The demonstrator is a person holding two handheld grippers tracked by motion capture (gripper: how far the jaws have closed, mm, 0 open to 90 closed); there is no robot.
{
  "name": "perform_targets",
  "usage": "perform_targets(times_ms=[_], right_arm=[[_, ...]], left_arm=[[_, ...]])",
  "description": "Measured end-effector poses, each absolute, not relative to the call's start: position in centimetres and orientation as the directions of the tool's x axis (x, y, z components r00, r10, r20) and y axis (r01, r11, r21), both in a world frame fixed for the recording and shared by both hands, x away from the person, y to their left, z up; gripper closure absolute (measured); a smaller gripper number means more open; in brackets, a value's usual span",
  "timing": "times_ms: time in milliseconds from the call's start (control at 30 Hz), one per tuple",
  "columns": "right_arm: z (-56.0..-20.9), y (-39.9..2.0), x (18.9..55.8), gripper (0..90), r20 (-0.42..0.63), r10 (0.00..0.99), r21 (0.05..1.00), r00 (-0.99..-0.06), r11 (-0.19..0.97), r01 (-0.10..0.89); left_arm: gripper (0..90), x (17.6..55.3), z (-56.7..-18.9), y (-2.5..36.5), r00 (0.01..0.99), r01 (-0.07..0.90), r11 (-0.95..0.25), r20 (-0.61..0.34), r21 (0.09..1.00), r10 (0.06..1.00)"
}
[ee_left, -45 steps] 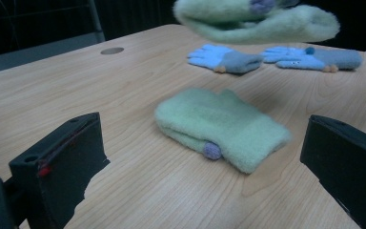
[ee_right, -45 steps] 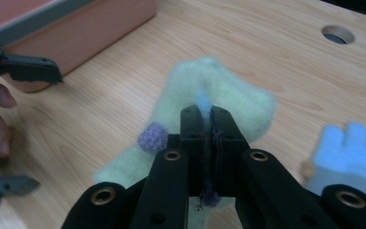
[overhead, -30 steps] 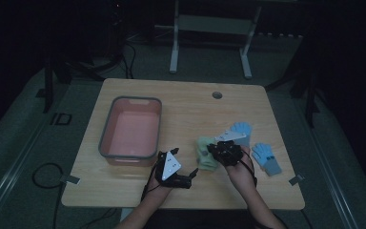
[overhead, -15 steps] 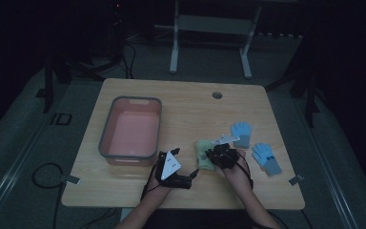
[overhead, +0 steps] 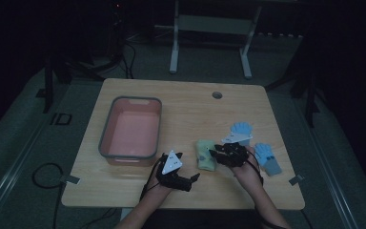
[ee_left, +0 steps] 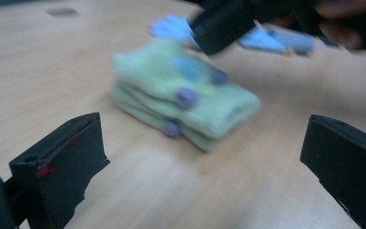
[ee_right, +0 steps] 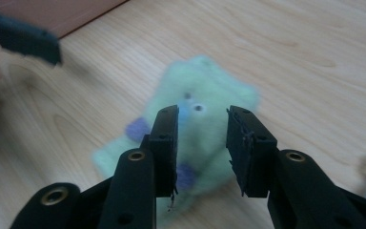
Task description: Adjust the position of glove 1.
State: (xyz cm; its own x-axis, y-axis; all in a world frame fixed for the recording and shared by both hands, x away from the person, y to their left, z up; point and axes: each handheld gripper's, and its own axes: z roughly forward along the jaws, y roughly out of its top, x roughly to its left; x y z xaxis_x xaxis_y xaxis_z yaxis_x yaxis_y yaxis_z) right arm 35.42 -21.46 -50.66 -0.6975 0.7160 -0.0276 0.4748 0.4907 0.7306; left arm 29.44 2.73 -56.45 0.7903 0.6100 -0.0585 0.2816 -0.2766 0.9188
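Note:
A pale green glove (overhead: 206,153) with purple and blue dots lies folded on the table, near the front edge. My right gripper (overhead: 213,153) is at its right side, and in the right gripper view (ee_right: 203,113) the green glove (ee_right: 205,143) lies just beyond the tips. Those jaws have just been opening; a gap shows between them and the pads press on nothing. My left gripper (overhead: 193,181) rests low to the front left of the glove. In the left gripper view (ee_left: 202,126) its jaws stand wide apart, with the green glove (ee_left: 181,95) ahead of them.
A pink bin (overhead: 106,138) with a grey rim stands at the left. Two blue gloves lie right of the right hand, one (overhead: 241,130) farther back and one (overhead: 268,158) nearer the edge. A round hole (overhead: 217,94) is in the far tabletop.
The right hand has shifted slightly over the green glove, and the blue glove behind it lies flatter. The left hand has kept still.

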Motion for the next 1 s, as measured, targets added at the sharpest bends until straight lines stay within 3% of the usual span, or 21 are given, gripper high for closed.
perform_targets(times_ms=[267,500,767,900,1000], right_arm=[[-49.8,-23.2,36.7,58.9,-0.027,0.697,0.733,-0.716,0.501,0.460],[-49.0,-23.2,38.7,52.8,-0.001,0.674,0.742,-0.739,0.496,0.451],[-50.6,-21.8,41.0,48.7,0.077,0.645,0.704,-0.760,0.505,0.499],[-52.0,-21.1,41.8,47.2,0.055,0.648,0.670,-0.760,0.541,0.509],[-53.0,-21.1,42.2,47.1,0.096,0.644,0.651,-0.759,0.536,0.537]], left_arm=[[2.3,29.3,-55.6,0.6,0.845,0.196,-0.396,0.050,0.897,0.532],[22.3,30.6,-55.0,-0.5,0.872,0.093,-0.477,0.160,0.874,0.463],[33.7,31.8,-55.5,-2.2,0.909,0.022,-0.617,0.241,0.787,0.340],[37.8,32.1,-55.9,-2.7,0.909,0.001,-0.665,0.277,0.747,0.312],[41.0,32.4,-56.0,-2.8,0.907,0.003,-0.672,0.281,0.740,0.314]])
